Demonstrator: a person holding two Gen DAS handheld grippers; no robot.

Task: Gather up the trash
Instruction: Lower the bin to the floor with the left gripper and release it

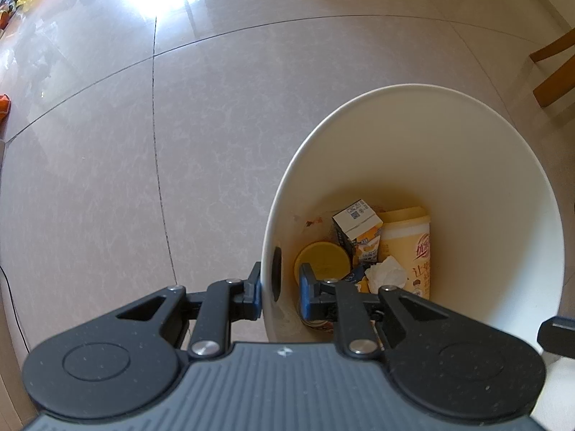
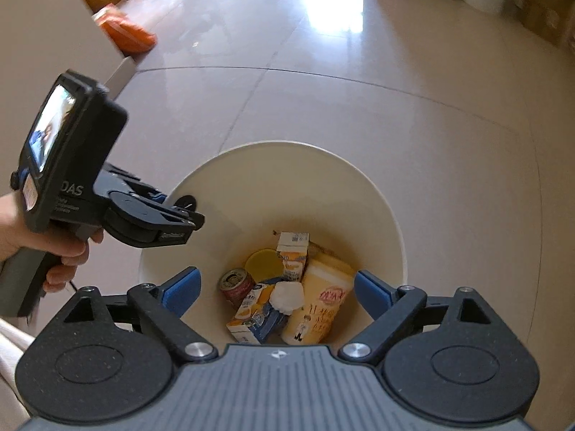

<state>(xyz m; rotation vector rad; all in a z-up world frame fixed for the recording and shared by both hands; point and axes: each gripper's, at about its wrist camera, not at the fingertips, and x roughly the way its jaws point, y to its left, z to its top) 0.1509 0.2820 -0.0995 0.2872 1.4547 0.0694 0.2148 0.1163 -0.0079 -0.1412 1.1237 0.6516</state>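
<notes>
The left gripper (image 1: pixel 279 289) straddles the near-left rim of a white trash bin (image 1: pixel 496 165), one blue-padded finger outside the wall and the other inside, the jaws narrowed around the plastic with a small gap still visible on the inner side; whether the pads actually press the wall cannot be told. In the right wrist view a hand (image 2: pixel 54 251) wraps the pistol grip of that tool at the left of the bin, its rear screen tilted up and away.

The right gripper (image 2: pixel 276 287) hangs over the bin's open mouth, jaws spread wide and holding nothing, its fingers poised just inside the near rim on either side with free room between them.

Down at the bottom of the bin lies the collected trash: a yellow paper cup (image 2: pixel 320 305) on its side at the right, a crumpled white tissue (image 2: pixel 286 296) resting against it, a milk carton (image 2: pixel 255 316) lying flat nearest the camera, a second small carton (image 2: pixel 293 251) standing behind, a yellow round lid (image 2: pixel 264 264) and a red drink can (image 2: pixel 237 283) at the left.

Around the bin the glossy tiled floor (image 1: pixel 179 107) is open on the far and left sides. A wooden chair leg (image 1: pixel 553 72) stands far right in the left wrist view; an orange bag (image 2: pixel 125 32) lies by the wall at far left.
</notes>
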